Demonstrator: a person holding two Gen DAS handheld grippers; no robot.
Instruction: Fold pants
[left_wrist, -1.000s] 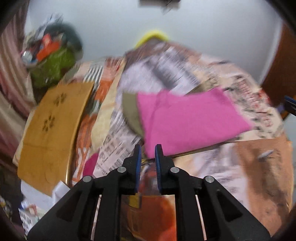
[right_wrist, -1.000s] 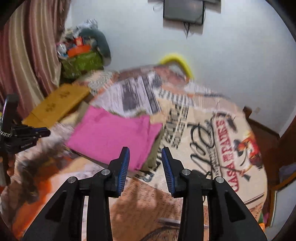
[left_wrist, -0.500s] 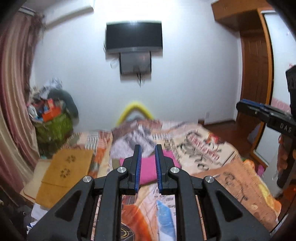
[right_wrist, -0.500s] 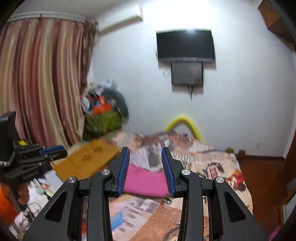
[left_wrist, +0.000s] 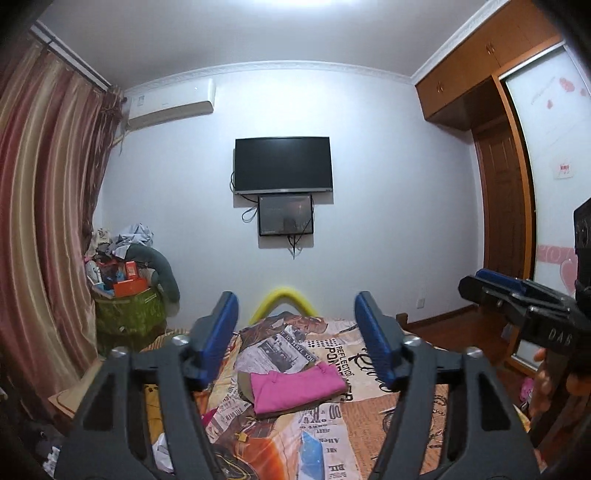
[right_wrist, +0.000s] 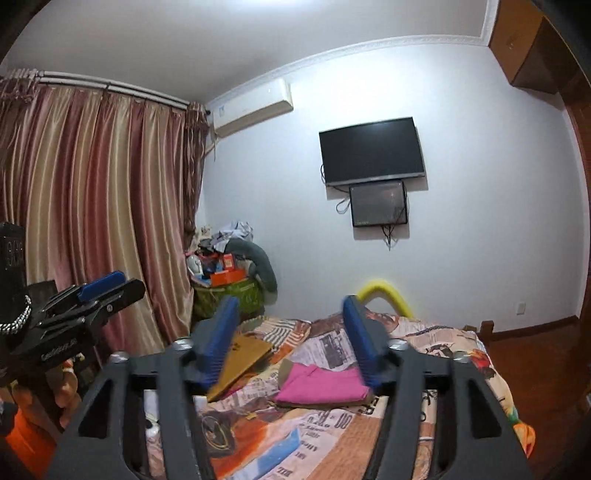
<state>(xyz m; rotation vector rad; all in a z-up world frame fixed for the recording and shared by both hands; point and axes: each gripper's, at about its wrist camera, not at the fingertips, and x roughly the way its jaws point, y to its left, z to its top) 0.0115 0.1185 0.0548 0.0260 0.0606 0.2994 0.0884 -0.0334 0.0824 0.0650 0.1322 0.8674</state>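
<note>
The pink pants (left_wrist: 295, 389) lay folded into a flat rectangle near the middle of the bed (left_wrist: 369, 435), on a newspaper-print bedspread (right_wrist: 332, 428), with a drab olive cloth (left_wrist: 244, 384) showing under their left edge. Both claws were held level and well back from the bed, pointing toward the far wall. The left gripper (left_wrist: 295, 332) had just been opening and stood wide, with nothing between its blue pads (left_wrist: 221, 332); the right gripper (right_wrist: 291, 332) had likewise just been opening, its jaws apart and empty. Each gripper appeared at the margin of the other's view, carried in a person's hand (left_wrist: 546, 380). Judged from the neat stack, the fold looked complete or nearly so. The fabric appeared light, soft and limp: it would probably sag if lifted by one corner, so any further hold would best be taken at two corners of one edge, through all layers. Open bedspread surrounded the pants toward the viewer and to the right, giving room to move. To the left lay a flat cardboard sheet (right_wrist: 240, 358), partly over the bed's edge, and beyond it a heaped green basket (right_wrist: 229, 291) beside the curtain (right_wrist: 92, 206). A wall-mounted television (left_wrist: 282, 164) hung well clear above the bed's far end.
</note>
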